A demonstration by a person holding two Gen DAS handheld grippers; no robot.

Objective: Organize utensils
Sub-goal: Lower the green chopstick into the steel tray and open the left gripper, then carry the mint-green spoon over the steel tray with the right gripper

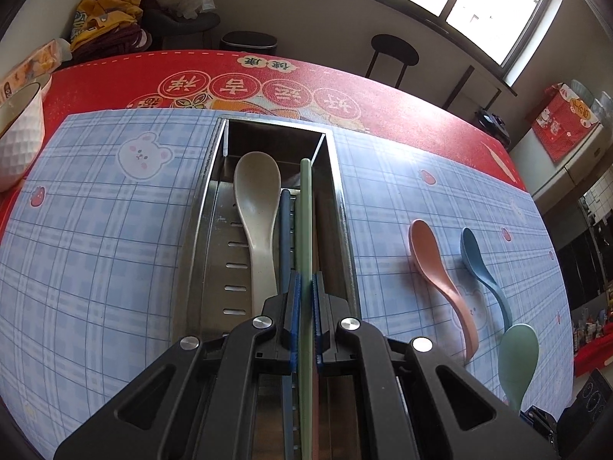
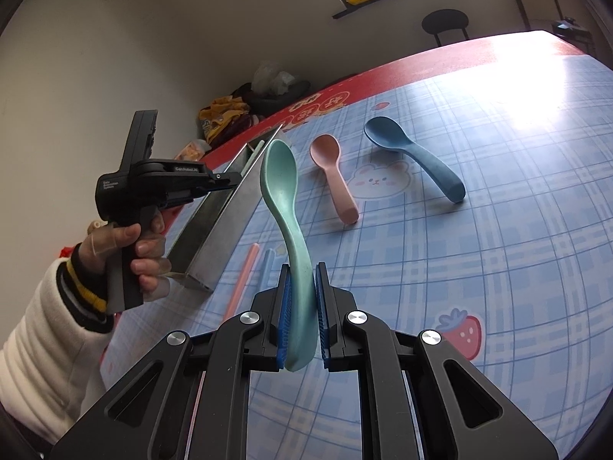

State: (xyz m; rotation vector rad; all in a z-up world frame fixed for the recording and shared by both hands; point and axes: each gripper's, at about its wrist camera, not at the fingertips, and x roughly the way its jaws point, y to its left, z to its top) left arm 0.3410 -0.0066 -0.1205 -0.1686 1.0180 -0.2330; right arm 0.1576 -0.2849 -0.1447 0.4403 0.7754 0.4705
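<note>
A: Nearest first: what does each tool hold?

B: The left tool (image 1: 305, 299) is clamped on a green chopstick (image 1: 305, 230), whose long axis runs straight ahead along the fingers and down the length of the steel tray (image 1: 214, 207). The right tool (image 2: 302, 299) is clamped on the handle of the green spoon (image 2: 285, 207), bowl forward and raised off the table (image 2: 498, 268).

A: And inside the tray?

B: A beige spoon (image 1: 254, 207) and a blue chopstick (image 1: 285, 237) lie lengthwise, just beside the green one.

A: Where is the tray from the right tool?

B: Ahead and to its left, its long side angled across that view. I judge the spoon must swing left and turn to match that axis before it goes in.

A: Farther out?

B: A pink spoon (image 2: 335, 176) and a blue spoon (image 2: 413, 157) lie on the plaid mat (image 2: 517, 230), to the tray's right, nearer the right tool. A pink chopstick (image 2: 241, 280) and a pale blue one (image 2: 267, 264) lie by the tray's near end.
</note>
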